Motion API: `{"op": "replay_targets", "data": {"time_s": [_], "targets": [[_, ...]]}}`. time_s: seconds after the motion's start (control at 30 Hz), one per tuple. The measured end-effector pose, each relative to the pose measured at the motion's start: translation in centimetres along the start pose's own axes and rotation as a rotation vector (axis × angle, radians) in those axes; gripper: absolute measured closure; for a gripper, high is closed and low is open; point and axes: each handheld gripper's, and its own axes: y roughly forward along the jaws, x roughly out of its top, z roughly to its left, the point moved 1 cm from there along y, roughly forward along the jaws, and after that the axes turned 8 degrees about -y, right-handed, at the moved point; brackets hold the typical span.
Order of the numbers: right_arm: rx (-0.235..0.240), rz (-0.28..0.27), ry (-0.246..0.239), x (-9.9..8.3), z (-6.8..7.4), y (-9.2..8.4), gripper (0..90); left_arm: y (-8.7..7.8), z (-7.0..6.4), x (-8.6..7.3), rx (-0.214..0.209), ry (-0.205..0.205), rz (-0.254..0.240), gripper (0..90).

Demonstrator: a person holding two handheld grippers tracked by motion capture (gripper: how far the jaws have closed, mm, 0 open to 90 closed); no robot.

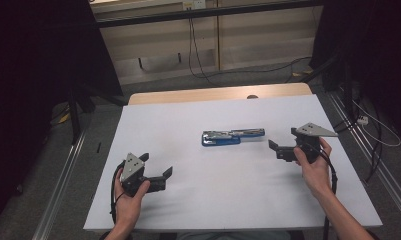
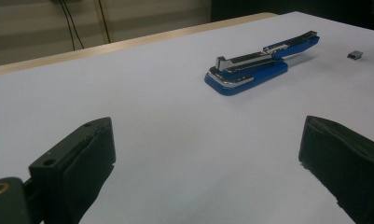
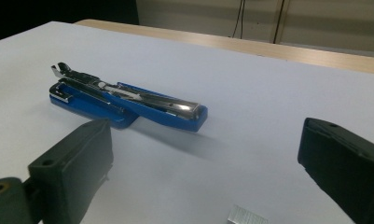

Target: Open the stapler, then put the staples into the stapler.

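One staple strip lies beside the stapler.

Blue stapler on a white table

The stapler is bright blue with silvery metal parts; the table is plain white with a pale wood far edge. Both grippers, left gripper and right gripper, are black, topped by grey plates.
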Motion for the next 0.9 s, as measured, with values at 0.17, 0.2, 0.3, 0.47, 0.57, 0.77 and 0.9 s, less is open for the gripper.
{"op": "replay_targets", "data": {"time_s": [0.17,0.2,0.3,0.47,0.57,0.77,0.9], "targets": [[0.025,0.030,-0.015,0.4,-0.1,-0.1,4.3,0.0,-0.3,0.0,-0.030,0.000,0.011,4.0],[0.025,0.030,-0.015,0.4,-0.1,-0.1,4.3,0.0,-0.3,0.0,-0.042,-0.005,0.011,4.0],[0.031,0.059,-0.017,0.5,-0.4,0.1,4.1,0.1,-0.3,-0.1,-0.067,-0.018,0.019,4.2],[0.029,0.099,-0.007,0.8,-1.1,0.5,5.0,0.0,-0.2,-0.5,-0.060,-0.021,0.028,4.9],[0.051,0.137,0.006,0.9,-1.7,0.3,9.3,-0.3,-0.2,-0.4,-0.056,-0.016,0.025,4.8],[0.081,0.164,-0.005,0.9,-2.4,0.2,9.6,-0.8,-0.5,-0.7,-0.048,0.000,0.035,4.7],[0.082,0.215,-0.025,0.7,-2.9,0.5,9.7,-0.8,-1.0,-0.7,-0.055,0.011,0.036,4.6]]}}
